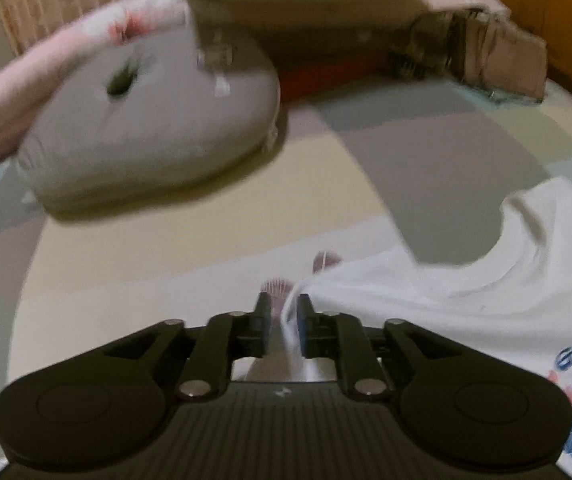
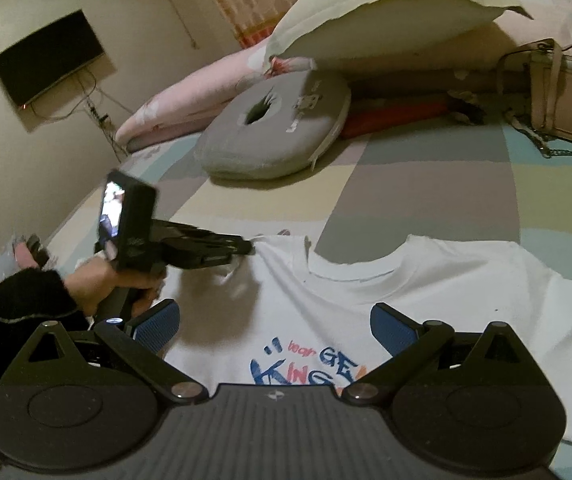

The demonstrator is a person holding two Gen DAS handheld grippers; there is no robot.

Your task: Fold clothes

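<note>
Left gripper point(image 1: 282, 312) jaws pinching soft white T-shirt point(image 1: 426, 300) edge; right gripper point(image 2: 274, 328) jaws spread

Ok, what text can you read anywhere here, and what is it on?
"GE" and "KING": white T-shirt print, cut off by the right tool; a small word before "GE" is unclear.
Grey cushion: lettering starting "L", too blurred.
Left wrist view: shirt print too blurred.
</note>
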